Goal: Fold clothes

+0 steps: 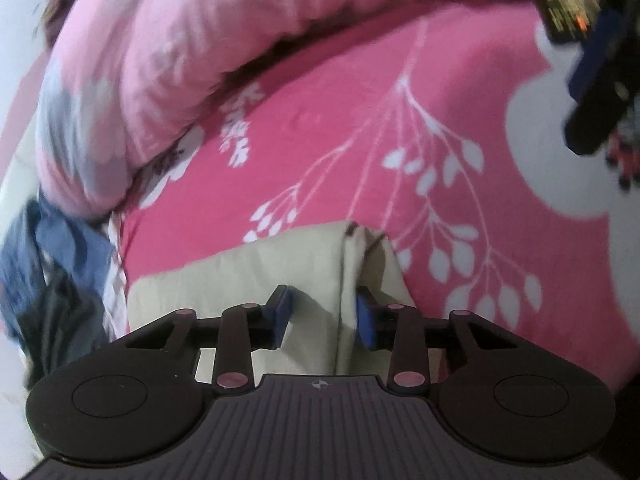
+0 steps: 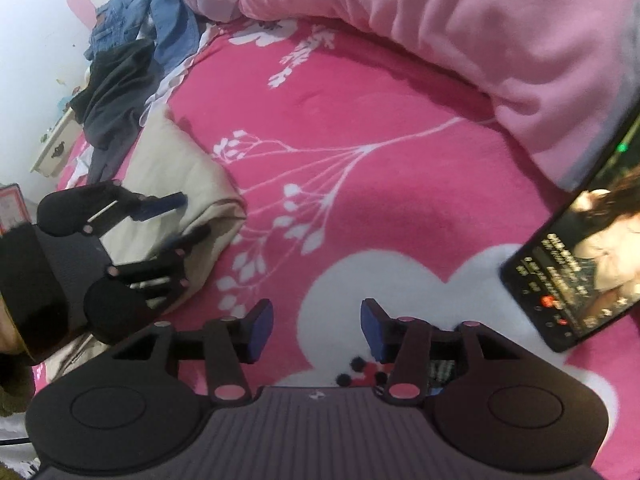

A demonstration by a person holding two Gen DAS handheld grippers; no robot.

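Note:
A folded beige garment (image 1: 260, 276) lies on the pink floral bedspread (image 1: 360, 128). My left gripper (image 1: 324, 316) is open just above the garment, its blue pads on either side of a fold ridge, gripping nothing. The same garment (image 2: 188, 172) shows at the left of the right wrist view, with the left gripper (image 2: 188, 216) over it. My right gripper (image 2: 317, 326) is open and empty above a white flower print on the bedspread (image 2: 360, 160), well to the right of the garment.
A rumpled pink quilt (image 2: 460, 40) lies along the back of the bed. A pile of denim and dark clothes (image 2: 132, 52) sits at the far left. A phone (image 2: 580, 264) with its screen lit stands at the right. A small white cabinet (image 2: 56, 148) is beside the bed.

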